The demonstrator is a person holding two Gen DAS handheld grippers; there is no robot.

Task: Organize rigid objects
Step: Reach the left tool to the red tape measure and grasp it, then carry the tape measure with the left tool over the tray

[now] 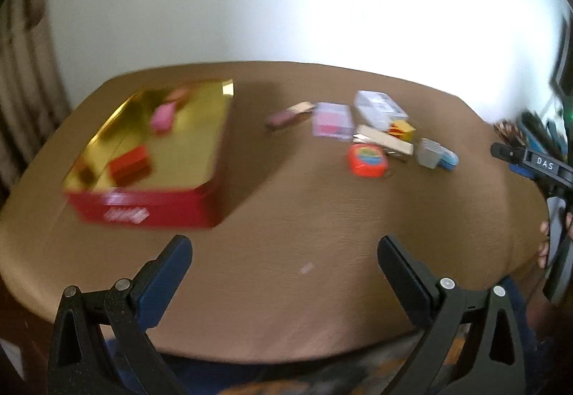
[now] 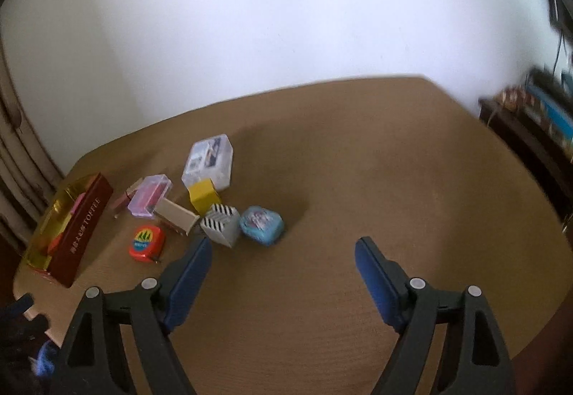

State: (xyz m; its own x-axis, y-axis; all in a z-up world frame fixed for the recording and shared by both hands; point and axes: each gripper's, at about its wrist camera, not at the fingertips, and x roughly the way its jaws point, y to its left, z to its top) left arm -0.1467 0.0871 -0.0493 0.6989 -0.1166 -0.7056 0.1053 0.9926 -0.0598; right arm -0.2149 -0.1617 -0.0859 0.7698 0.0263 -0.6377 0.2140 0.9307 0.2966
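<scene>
An open red toffee tin (image 1: 143, 212) with a gold inside stands on the left of the brown table (image 1: 304, 305). A pink item (image 1: 163, 117) and a red box (image 1: 130, 164) lie in it. Loose on the table lie an orange tape measure (image 2: 147, 241), a grey striped block (image 2: 220, 225), a blue tin (image 2: 261, 225), a yellow box (image 2: 204, 196), a beige box (image 2: 177, 216) and two clear cases (image 2: 209, 158). My left gripper (image 1: 283, 242) hangs open near the front edge. My right gripper (image 2: 283, 244) is open and empty, just right of the grey block.
A white wall stands behind the table. Curtains hang at the far left. A dark shelf (image 2: 530, 137) with books stands to the right. A person's fingers (image 1: 544, 244) show at the table's right edge. The toffee tin (image 2: 82, 226) lies left of the loose pile.
</scene>
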